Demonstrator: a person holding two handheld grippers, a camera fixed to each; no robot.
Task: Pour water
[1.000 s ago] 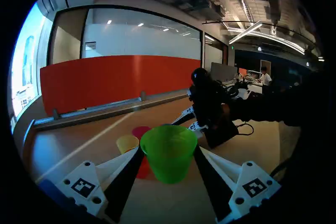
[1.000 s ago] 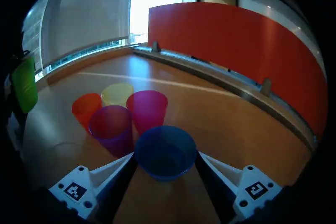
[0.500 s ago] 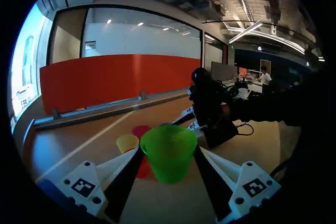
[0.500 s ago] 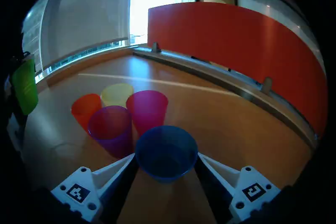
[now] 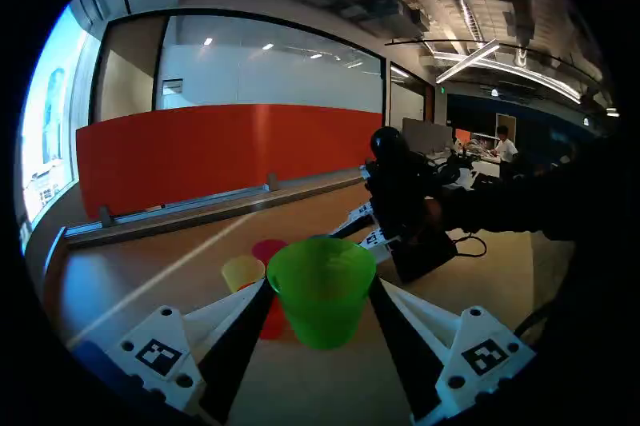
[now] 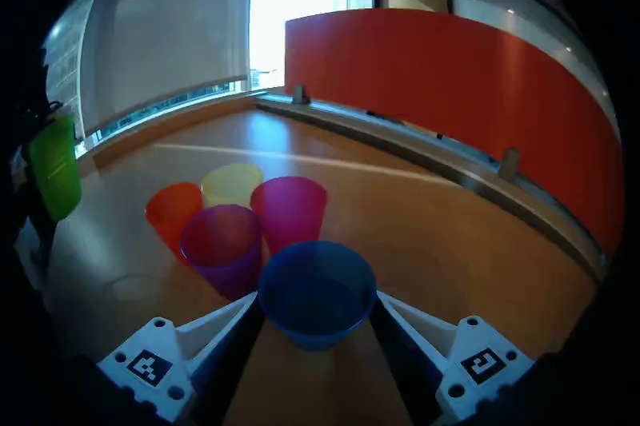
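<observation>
Our left gripper (image 5: 322,286) clamps a green plastic cup (image 5: 322,310). Our right gripper (image 6: 317,298) grasps a blue cup (image 6: 317,318), just beside four coloured cups (image 6: 222,246) on the wooden table (image 6: 448,242).

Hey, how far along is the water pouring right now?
Done: both cups are gripped, the left hand-held gripper shut on the green cup, the right hand-held gripper on the blue cup, which looks partly filled. In hand: both are held upright. Left: the pour itself; neither cup is tipped.

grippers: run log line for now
left gripper: shut on green cup | right gripper: shut on blue cup | both upright
</observation>
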